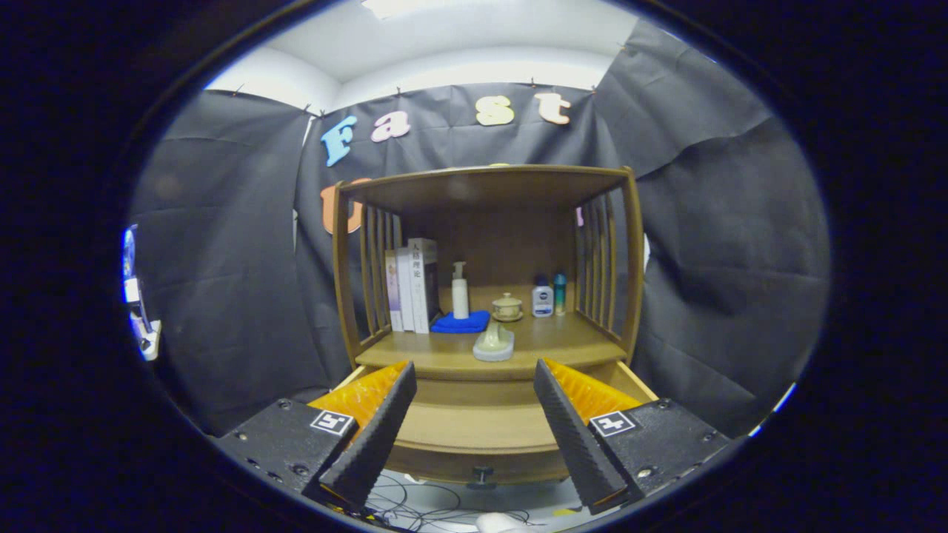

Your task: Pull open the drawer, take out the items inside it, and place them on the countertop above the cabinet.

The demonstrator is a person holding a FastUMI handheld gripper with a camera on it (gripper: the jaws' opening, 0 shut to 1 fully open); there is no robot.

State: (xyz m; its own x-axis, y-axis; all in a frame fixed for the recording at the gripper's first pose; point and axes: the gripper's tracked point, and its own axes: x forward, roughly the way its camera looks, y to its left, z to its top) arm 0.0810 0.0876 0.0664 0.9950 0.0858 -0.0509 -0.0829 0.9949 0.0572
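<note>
Drawer [478, 429]: pulled out toward the gripper [474, 437] below the countertop [563, 344], long axis crosswise, knob [482, 474] facing the camera, floor apparently bare. Gripper: fingers spread wide, holding nothing, flanking the drawer. Dish [494, 344]: near the countertop's front edge, likely set there from the drawer; books [412, 285], cloth [459, 323], bottles [543, 297] behind.

Black cloth wall [222, 296] on three sides, pinned along top. White ceiling [459, 44] above, light panel [392, 6] lit. Cables [415, 507] on pale floor.
</note>
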